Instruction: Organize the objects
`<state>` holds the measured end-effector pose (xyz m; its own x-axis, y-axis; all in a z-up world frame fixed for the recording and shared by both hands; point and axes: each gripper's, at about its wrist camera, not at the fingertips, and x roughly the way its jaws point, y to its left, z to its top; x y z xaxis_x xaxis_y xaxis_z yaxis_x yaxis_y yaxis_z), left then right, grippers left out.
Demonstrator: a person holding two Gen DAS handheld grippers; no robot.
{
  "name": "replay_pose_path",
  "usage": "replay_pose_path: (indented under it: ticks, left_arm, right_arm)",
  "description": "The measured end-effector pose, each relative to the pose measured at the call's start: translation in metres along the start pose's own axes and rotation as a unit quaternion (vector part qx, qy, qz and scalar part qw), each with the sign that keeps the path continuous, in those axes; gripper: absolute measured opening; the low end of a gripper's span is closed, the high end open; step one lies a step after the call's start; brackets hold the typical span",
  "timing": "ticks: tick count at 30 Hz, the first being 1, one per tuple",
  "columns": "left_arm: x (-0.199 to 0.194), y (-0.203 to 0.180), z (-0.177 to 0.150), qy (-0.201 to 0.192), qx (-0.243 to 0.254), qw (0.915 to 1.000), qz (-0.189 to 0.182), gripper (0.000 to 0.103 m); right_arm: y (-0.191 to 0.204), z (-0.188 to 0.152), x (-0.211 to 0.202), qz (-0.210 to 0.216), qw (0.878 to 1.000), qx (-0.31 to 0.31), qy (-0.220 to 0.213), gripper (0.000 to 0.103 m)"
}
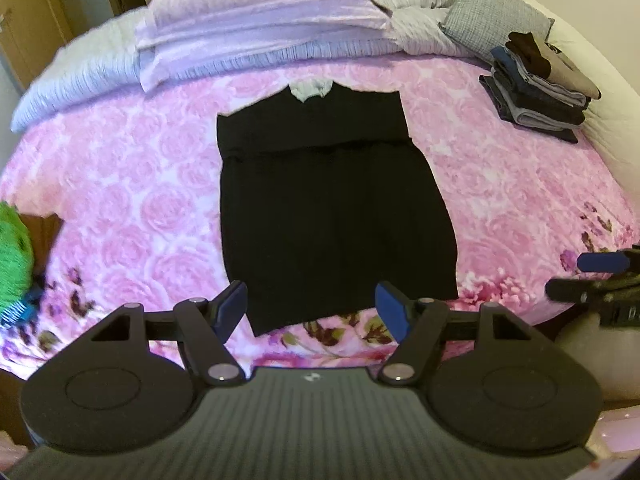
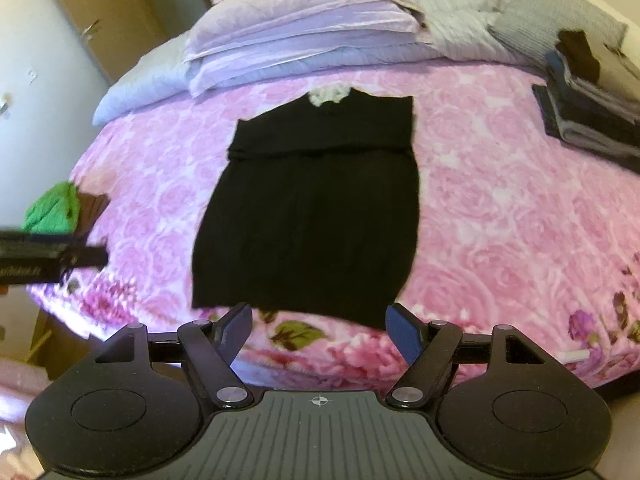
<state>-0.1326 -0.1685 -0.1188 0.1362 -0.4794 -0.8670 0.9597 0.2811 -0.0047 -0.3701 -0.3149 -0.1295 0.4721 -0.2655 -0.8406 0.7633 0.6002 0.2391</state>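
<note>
Left tool (image 1: 310,308), right tool (image 2: 318,326) both agape, empty; black garment (image 1: 328,216) just beyond fingertips.

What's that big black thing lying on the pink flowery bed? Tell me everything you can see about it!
It is a black garment, plain, dark cloth with no pattern. It lies flat on the pink rose bedspread, its sides tucked in so it makes a long rectangle. A fold line crosses it near the far end, where a pale collar peeks out. Its near hem points toward the two claws, left and right, both open and not touching it. Only the bedspread touches it.
</note>
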Motion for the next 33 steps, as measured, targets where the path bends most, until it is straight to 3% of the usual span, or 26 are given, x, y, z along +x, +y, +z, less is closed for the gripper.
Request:
replay_pose_path:
  ticks: [6, 11, 17, 24, 28, 31, 33]
  left_arm:
    - [0.058, 0.062, -0.031, 0.026, -0.078, 0.9962, -0.028, 0.067]
    - [0.124, 0.112, -0.069, 0.047, -0.169, 0.9817, -0.074, 0.063]
    - [0.205, 0.144, -0.093, 0.045, -0.237, 0.9641, -0.110, 0.060]
    - [0.270, 0.183, -0.100, 0.028, -0.321, 0.9318, -0.167, 0.060]
    - [0.288, 0.194, -0.095, 0.010, -0.341, 0.9165, -0.210, 0.060]
    - [0.306, 0.204, -0.086, -0.006, -0.368, 0.8985, -0.240, 0.060]
    - [0.316, 0.207, -0.079, -0.011, -0.374, 0.8915, -0.256, 0.060]
  right_arm:
    - [-0.049, -0.008, 0.042, 0.035, 0.997, 0.072, -0.006, 0.071]
    - [-0.091, -0.026, 0.099, 0.065, 0.989, 0.130, 0.006, 0.069]
    - [-0.127, -0.037, 0.176, 0.092, 0.978, 0.187, 0.022, 0.063]
    - [-0.162, -0.041, 0.246, 0.115, 0.966, 0.229, 0.023, 0.057]
    - [-0.174, -0.036, 0.261, 0.152, 0.957, 0.247, -0.007, 0.057]
    - [-0.178, -0.026, 0.272, 0.170, 0.952, 0.255, -0.020, 0.056]
    - [-0.179, -0.018, 0.280, 0.180, 0.948, 0.261, -0.029, 0.055]
